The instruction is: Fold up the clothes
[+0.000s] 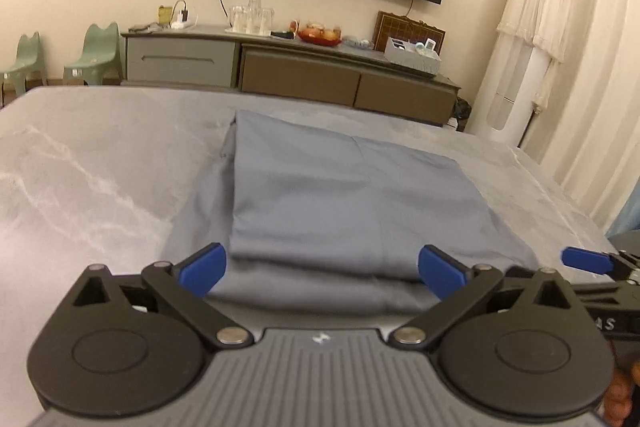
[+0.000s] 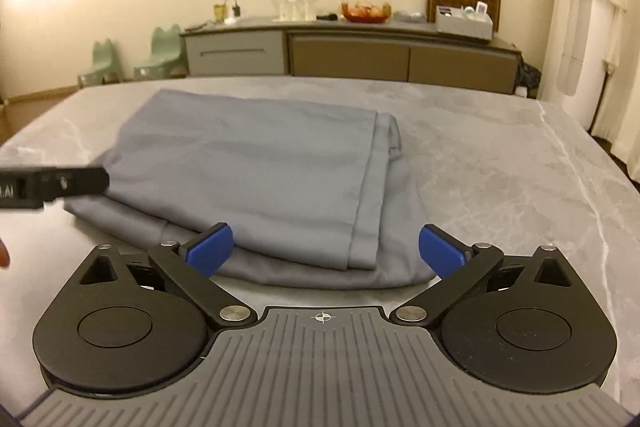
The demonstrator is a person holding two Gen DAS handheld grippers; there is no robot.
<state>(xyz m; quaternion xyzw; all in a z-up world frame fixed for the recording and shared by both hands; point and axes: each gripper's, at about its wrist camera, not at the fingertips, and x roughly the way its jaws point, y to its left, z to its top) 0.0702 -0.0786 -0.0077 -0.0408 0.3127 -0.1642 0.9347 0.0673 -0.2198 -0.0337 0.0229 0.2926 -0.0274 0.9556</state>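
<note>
Item: grey-blue folded cloth garment [image 1: 320, 195], lying flat at the middle of the grey marble-patterned surface [image 1: 88, 163], one layer doubled over a wider one.

Left gripper [image 1: 322, 269] and right gripper [image 2: 326, 251]: fingers spread wide, grasping nothing, poised at the near edge.

Step, as judged: next fold. Take both near corners evenly, lift together, carry far, and lay edge to edge without dragging the lower layer.
</note>
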